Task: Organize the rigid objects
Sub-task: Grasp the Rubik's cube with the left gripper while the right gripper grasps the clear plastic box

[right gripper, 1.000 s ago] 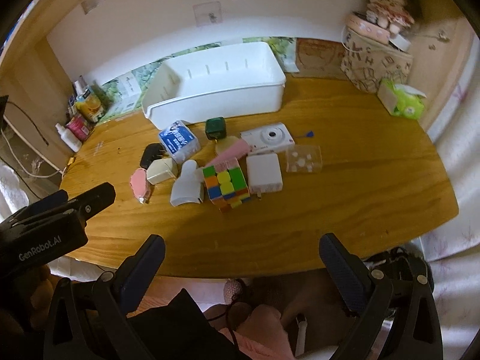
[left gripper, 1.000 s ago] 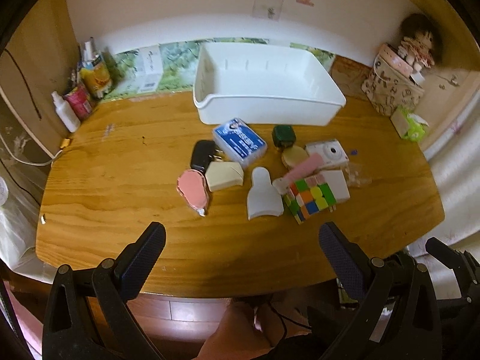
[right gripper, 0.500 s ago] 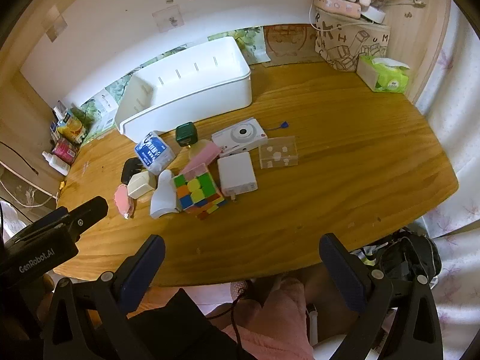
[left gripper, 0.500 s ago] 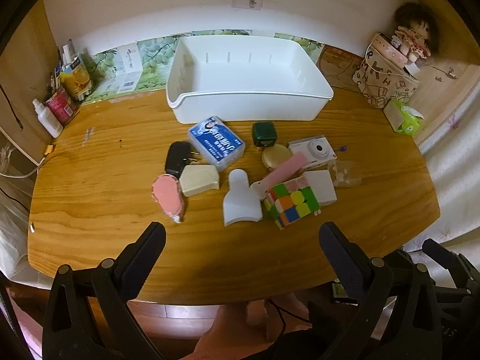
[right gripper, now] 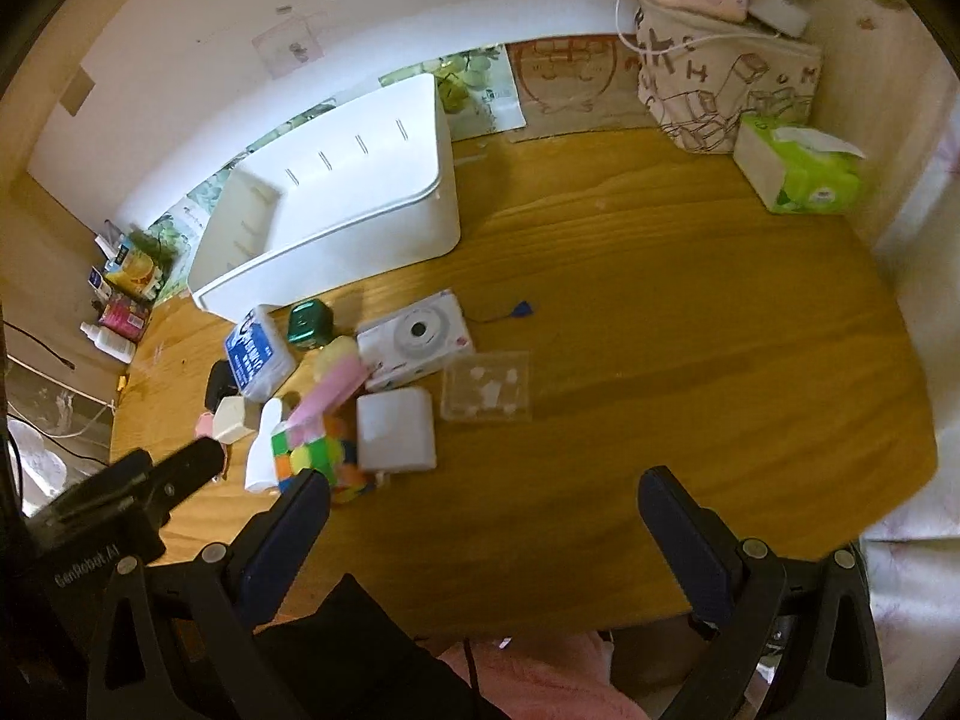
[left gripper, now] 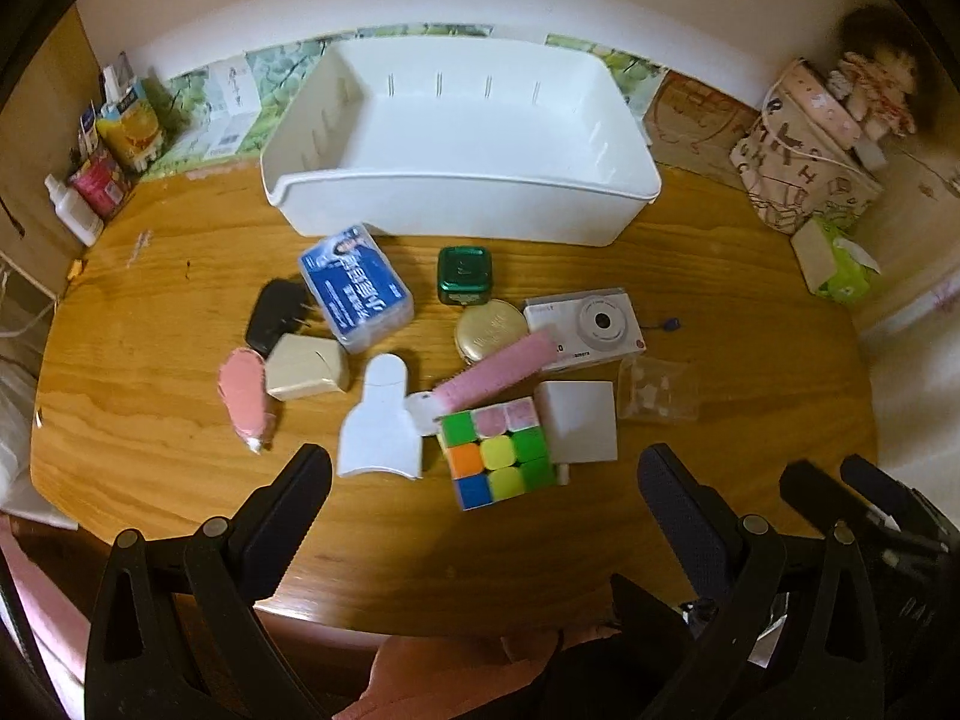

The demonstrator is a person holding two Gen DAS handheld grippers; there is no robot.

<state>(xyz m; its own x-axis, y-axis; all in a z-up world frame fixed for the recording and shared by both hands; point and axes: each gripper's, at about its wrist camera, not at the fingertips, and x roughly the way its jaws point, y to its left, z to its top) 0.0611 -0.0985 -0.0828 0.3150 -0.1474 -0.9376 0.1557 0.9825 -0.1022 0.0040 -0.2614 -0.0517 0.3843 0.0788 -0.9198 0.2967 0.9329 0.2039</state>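
Nothing is held at this moment: the left tool [left gripper: 483, 501] hangs above the near edge of the worktop [left gripper: 150, 432] with its jaws wide apart and empty, and the right tool [right gripper: 480, 510] is the same, spread and empty.

The white bin [left gripper: 462, 204] stands at the far side of the worktop, with nothing visible inside it. In front of it lies the group of rigid objects. From the left there are a pink flat piece [left gripper: 243, 396], a black charger [left gripper: 273, 315], a beige box [left gripper: 306, 367], a blue packet [left gripper: 357, 288], a white scraper-like piece [left gripper: 381, 420], a green cube-shaped jar [left gripper: 464, 275], a round gold tin [left gripper: 489, 330] with a pink tube [left gripper: 498, 373] leaning over it, a colour cube [left gripper: 498, 453], a white adapter [left gripper: 579, 420], a white camera [left gripper: 585, 324] and a clear small case [left gripper: 657, 387].

The step in hand seems to be the very first approach, as no object is in the bin yet. The next move probably asks one tool to go down over a near object, such as the colour cube, with the jaws on two opposite sides. The objects touch each other, so a clean grip needs care not to push the neighbours.
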